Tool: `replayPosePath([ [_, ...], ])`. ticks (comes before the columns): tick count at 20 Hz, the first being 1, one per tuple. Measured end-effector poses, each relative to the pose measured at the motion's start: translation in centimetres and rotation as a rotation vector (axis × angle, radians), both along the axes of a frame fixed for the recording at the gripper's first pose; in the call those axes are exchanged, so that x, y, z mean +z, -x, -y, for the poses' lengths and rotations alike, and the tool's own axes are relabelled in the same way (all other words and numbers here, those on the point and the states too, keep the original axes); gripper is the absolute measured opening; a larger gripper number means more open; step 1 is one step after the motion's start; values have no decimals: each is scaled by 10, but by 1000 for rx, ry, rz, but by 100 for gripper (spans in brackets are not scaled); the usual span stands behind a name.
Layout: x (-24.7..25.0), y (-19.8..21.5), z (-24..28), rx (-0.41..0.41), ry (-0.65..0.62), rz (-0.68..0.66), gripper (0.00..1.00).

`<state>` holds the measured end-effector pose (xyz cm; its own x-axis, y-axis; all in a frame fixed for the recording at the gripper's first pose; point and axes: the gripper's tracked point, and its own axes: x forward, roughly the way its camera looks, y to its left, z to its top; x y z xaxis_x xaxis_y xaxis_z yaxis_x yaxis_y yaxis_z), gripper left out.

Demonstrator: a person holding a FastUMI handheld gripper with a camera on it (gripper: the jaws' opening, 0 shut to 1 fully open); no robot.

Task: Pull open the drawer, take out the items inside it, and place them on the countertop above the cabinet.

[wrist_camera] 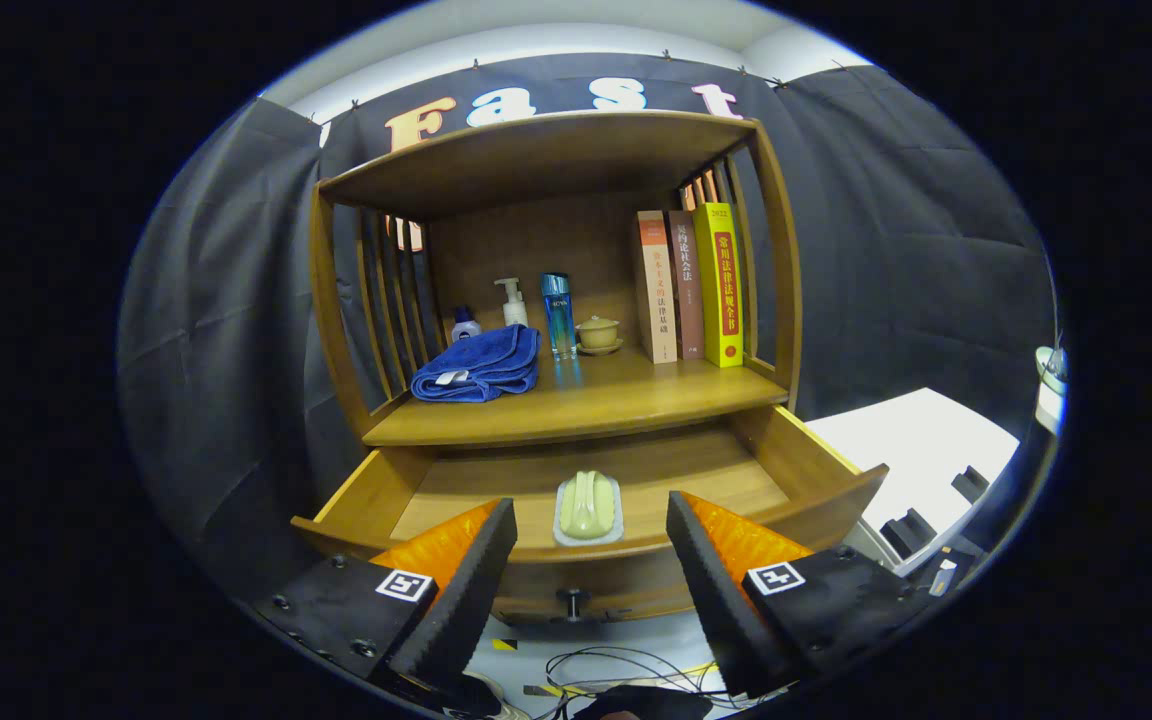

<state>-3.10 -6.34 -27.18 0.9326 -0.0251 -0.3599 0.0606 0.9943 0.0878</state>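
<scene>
Wooden cabinet [556,400], drawer [576,490] open, soap dish [588,508] inside; hand-held gripper [591,545] wide apart, empty.

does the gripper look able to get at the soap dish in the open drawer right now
Probably yes: the drawer is pulled open, the soap dish lies uncovered near its front, and the gripper is open with nothing between.

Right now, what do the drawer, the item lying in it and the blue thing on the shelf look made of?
Drawer: wood or wood veneer, satin finish; grain lines and a soft sheen show.
Pale green item on its tray: smooth and glossy, probably plastic or glazed ceramic; can't tell which.
Blue towel: soft fabric, matte, folded with rounded edges.
Tool is open, its fingers either side of the item, short of it.
</scene>
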Motion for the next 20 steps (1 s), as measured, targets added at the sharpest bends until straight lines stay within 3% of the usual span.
replayPosePath([
  [8, -65, -76, -25, 51, 20, -201, 98],
  [15, -143, -110, -23, 45, -20, -441, 98],
  [20, -176, -120, -31, 70, -12, -556, 81],
])
